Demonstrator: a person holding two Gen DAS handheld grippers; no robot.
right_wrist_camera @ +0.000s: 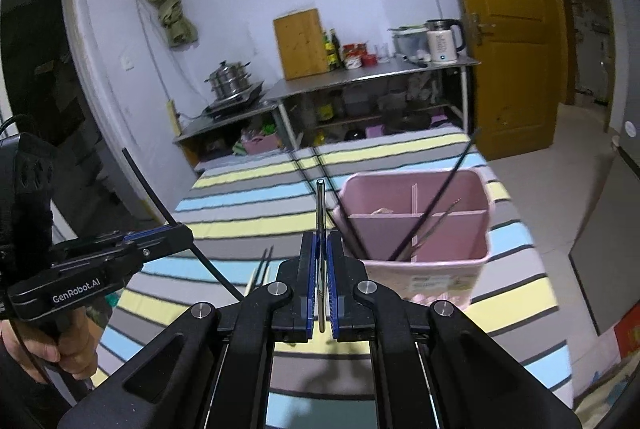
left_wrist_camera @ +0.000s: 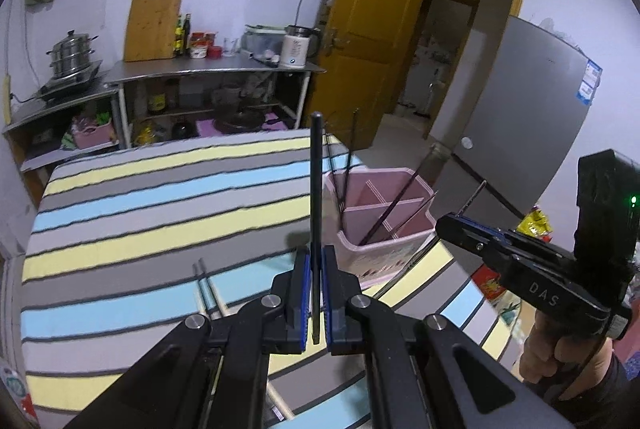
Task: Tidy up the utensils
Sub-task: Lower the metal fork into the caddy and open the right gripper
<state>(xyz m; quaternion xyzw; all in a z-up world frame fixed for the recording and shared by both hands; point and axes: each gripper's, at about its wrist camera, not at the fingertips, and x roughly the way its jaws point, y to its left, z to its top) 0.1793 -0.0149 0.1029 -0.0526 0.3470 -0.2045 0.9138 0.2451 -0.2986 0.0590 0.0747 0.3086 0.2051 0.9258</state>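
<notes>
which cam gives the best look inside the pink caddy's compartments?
Right wrist view: it looks down into the pink caddy, showing the dividers and the chopsticks leaning inside. Left wrist view shows the caddy off to the side, partly behind the held black chopstick.

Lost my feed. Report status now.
Left gripper shut on black chopstick. Right gripper shut on metal chopstick. Pink divided plastic holder ahead, unobstructed.
</notes>
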